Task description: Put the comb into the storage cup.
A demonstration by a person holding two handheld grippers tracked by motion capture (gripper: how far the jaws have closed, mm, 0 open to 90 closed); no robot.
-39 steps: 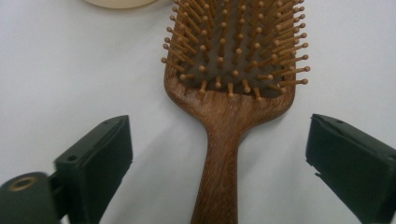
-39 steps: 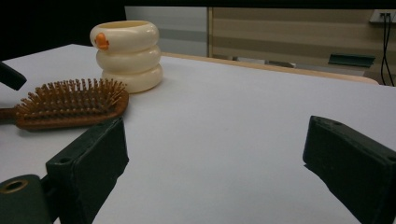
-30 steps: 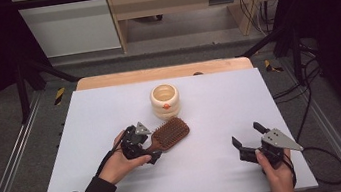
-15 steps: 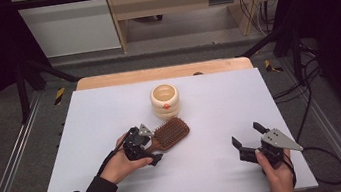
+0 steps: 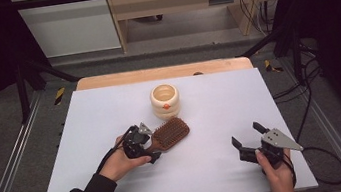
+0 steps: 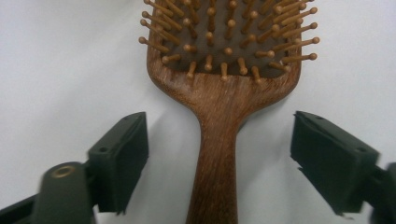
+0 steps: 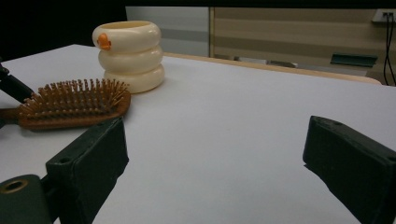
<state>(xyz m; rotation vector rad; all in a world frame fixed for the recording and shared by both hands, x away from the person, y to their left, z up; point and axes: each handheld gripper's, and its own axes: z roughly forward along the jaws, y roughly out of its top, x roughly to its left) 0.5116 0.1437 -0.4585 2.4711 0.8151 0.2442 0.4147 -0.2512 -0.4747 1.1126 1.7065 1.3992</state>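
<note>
Now the table point(image 5: 110, 109) bears the brush point(image 5: 169, 133) just before the cup point(image 5: 164, 101). The left gripper point(image 6: 219, 144) has just been closing, its jaws astride the handle but not touching; a grasp looks imminent. The right gripper point(image 5: 246, 138) rests apart, jaws wide.

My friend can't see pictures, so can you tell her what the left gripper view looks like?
A wooden hairbrush lies bristles up on a white table, its handle pointing toward the camera. The left gripper has one black jaw on each side of the handle, closing in but not touching it.
</note>
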